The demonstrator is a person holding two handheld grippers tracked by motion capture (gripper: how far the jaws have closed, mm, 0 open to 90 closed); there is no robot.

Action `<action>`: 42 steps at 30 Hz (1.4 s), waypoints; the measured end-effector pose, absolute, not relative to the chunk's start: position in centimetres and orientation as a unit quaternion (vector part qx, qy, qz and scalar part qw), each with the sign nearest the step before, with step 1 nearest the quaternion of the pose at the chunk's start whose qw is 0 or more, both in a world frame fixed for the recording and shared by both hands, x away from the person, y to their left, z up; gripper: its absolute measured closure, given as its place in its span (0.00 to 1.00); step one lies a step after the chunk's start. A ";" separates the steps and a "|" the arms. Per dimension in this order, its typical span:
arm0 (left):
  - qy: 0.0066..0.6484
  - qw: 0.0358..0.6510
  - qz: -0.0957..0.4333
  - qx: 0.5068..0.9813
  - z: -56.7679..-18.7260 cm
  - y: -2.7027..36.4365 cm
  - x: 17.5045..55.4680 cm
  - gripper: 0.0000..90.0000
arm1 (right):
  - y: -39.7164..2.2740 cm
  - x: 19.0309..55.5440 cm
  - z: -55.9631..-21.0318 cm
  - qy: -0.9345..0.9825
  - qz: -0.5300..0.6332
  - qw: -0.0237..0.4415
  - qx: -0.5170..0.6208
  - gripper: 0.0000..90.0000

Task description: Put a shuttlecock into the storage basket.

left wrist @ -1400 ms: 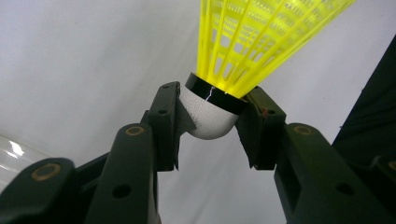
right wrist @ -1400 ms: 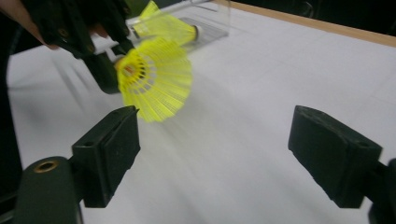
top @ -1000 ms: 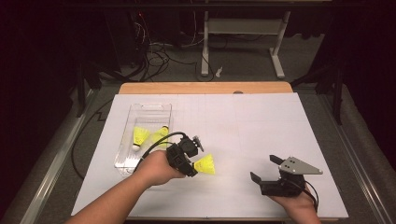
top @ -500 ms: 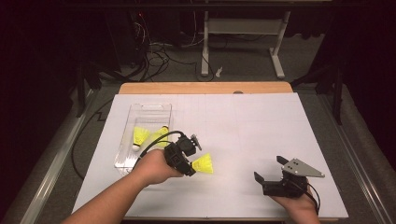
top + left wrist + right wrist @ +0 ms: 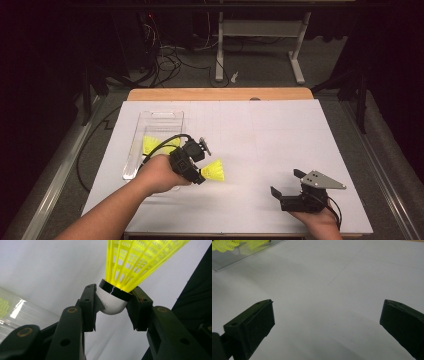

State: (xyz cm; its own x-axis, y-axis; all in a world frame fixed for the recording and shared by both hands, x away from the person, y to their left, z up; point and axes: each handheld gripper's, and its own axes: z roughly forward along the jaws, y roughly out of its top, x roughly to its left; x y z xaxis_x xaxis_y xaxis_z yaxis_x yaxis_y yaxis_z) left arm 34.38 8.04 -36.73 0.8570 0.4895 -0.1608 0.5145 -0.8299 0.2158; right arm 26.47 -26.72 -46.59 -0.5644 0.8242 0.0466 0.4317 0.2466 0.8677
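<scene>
Partly hidden by the person's left hand (image 5: 159, 172), the left gripper (image 5: 197, 175) shows little of its jaws from above. The left gripper view makes the grip plain: both jaws press on the white rounded cork of a yellow shuttlecock (image 5: 117, 296), whose skirt runs out of the top edge. From above, that shuttlecock (image 5: 214, 170) sits just right of the clear tray (image 5: 161, 117). More yellow shuttlecocks (image 5: 150, 145) lie in the tray, partly covered by the gripper's cable, so their number is hard to tell.

A white sheet (image 5: 280, 135) covers the table, with a strip of bare wood (image 5: 220, 94) along the far edge. Beyond it the room is dark, with a grey floor, loose cables (image 5: 170, 60) and a white metal stand (image 5: 260, 30).

Well to the right of the tray, the right gripper (image 5: 287, 192) sits low near the sheet's front edge. Its jaws have just been opening and now stand wide apart with nothing between them; the right gripper view shows bare sheet between them and the tray's corner (image 5: 227, 263) at upper left.
</scene>
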 end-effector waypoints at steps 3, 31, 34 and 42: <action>0.263 0.130 -0.049 0.955 -36.1 8.1 34.5 0.69 | -26.7 26.5 -46.6 0.759 0.456 0.211 0.414 0.00; 0.304 0.137 -0.022 0.943 -32.9 13.4 35.3 0.69 | -26.6 26.6 -46.7 0.759 0.464 0.195 0.414 0.00; 0.311 0.136 -0.018 0.941 -32.7 14.3 35.3 0.69 | -26.6 26.6 -46.8 0.759 0.464 0.193 0.414 0.00; 0.331 0.137 -0.009 0.934 -32.7 16.7 35.5 0.69 | -26.7 26.6 -46.7 0.759 0.464 0.193 0.415 0.01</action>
